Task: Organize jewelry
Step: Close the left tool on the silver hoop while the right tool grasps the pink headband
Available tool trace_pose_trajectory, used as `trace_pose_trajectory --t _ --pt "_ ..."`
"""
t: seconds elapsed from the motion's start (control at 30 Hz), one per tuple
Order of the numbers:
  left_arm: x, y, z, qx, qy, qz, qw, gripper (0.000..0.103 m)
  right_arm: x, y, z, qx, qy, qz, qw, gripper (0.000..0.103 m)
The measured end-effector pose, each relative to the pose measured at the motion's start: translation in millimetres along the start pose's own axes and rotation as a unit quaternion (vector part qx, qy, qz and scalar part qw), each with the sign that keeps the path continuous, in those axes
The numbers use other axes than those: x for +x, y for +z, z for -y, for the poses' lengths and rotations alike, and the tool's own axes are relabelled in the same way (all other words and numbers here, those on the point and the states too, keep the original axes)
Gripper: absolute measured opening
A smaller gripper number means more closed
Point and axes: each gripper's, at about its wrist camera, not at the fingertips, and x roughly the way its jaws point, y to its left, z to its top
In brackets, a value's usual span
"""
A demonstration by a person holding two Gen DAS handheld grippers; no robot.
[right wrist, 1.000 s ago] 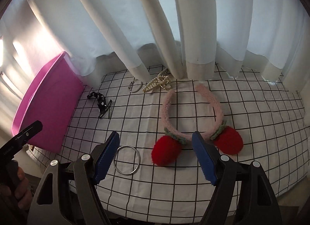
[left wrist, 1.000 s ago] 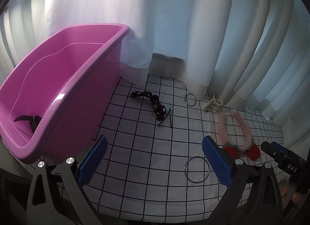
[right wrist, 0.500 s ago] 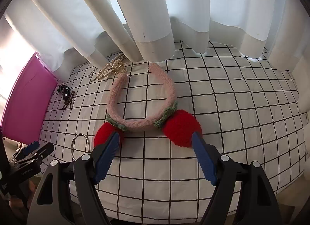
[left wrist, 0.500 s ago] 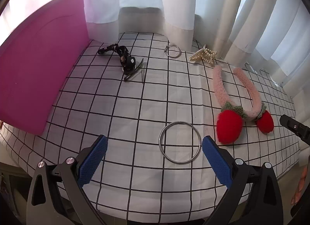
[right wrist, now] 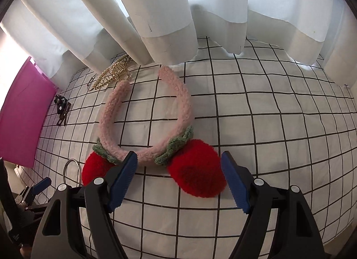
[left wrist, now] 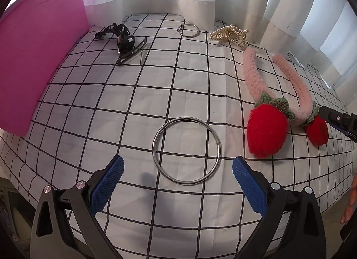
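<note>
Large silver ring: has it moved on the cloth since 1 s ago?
No. The large silver ring lies the same way beside the strawberry headband on the grid cloth; only the cameras moved closer.

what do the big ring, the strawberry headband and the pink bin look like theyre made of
The big ring looks like polished metal: thin, silvery, with bright glints. The strawberry headband looks like fuzzy fleece or yarn: a nubby pink band, red plush berries, and leaves that look crocheted. The pink bin is probably plastic: a smooth, uniform wall with a soft sheen.
</note>
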Motion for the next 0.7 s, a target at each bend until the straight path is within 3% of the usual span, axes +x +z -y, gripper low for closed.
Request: trace_pose_trajectory --t 0.53,0.7 --pt "23 4 5 -0.034 0.031 0.005 0.9989 0.096 37 32 12 -0.012 -0.017 -0.028 0.999 0.074" --pt "23 2 8 -0.033 0.045 0.015 0.9983 0.097 56 40 7 -0.034 -0.044 -0.047 0.997 0.074"
